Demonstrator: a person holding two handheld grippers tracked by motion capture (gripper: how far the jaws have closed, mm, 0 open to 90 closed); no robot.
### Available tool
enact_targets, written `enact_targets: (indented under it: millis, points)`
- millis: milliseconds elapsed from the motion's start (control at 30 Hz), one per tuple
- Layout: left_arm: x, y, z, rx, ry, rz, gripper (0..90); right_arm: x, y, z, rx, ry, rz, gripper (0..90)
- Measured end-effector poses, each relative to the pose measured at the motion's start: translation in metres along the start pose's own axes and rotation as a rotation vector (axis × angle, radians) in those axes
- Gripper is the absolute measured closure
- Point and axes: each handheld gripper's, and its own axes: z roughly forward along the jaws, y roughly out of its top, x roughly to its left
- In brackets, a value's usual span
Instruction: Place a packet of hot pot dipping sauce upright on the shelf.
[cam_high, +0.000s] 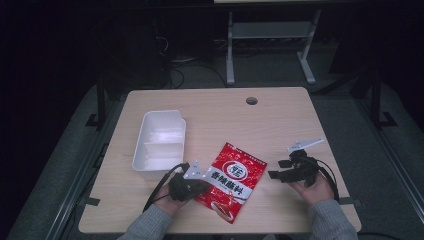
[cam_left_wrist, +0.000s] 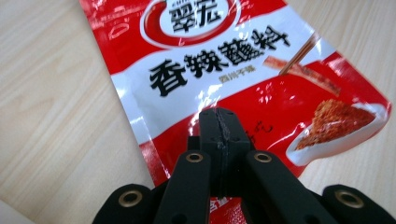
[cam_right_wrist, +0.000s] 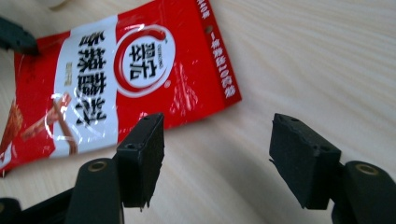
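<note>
A red and white seasoning packet (cam_high: 232, 177) with black printed characters lies flat on the wooden table (cam_high: 280, 120), near its front edge. My left gripper (cam_high: 202, 181) is over the packet's left edge. In the left gripper view its jaws (cam_left_wrist: 219, 123) are pressed together above the packet (cam_left_wrist: 224, 60), with nothing visibly between them. My right gripper (cam_high: 273, 175) stands open just right of the packet. Its tips (cam_right_wrist: 219, 140) are over bare wood, a short way from the packet's top edge (cam_right_wrist: 107, 79).
A white two-compartment container (cam_high: 137, 155) stands empty at the left of the table, just behind my left hand. A round cable hole (cam_high: 251, 100) sits near the far edge. Dark floor and a desk frame (cam_high: 270, 30) lie beyond the table.
</note>
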Motion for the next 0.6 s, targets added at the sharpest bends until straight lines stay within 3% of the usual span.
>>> enact_targets:
  millis: [100, 267, 300, 600]
  points:
    - [0.000, 0.000, 0.001, 0.008, -0.001, 0.001, 89.9, -0.007, 0.014, 0.008, 0.013, 0.023, 0.035, 34.0]
    - [0.000, -0.001, 0.003, 0.016, -0.005, 0.000, 89.9, -0.010, 0.023, 0.019, 0.029, 0.036, 0.047, 34.9]
    - [-0.001, -0.001, 0.004, 0.023, -0.001, 0.007, 90.0, -0.012, 0.026, 0.025, 0.053, 0.043, 0.065, 34.7]
    - [-0.002, -0.002, 0.005, 0.022, 0.009, 0.019, 90.0, -0.010, 0.029, 0.040, 0.102, 0.096, 0.080, 41.0]
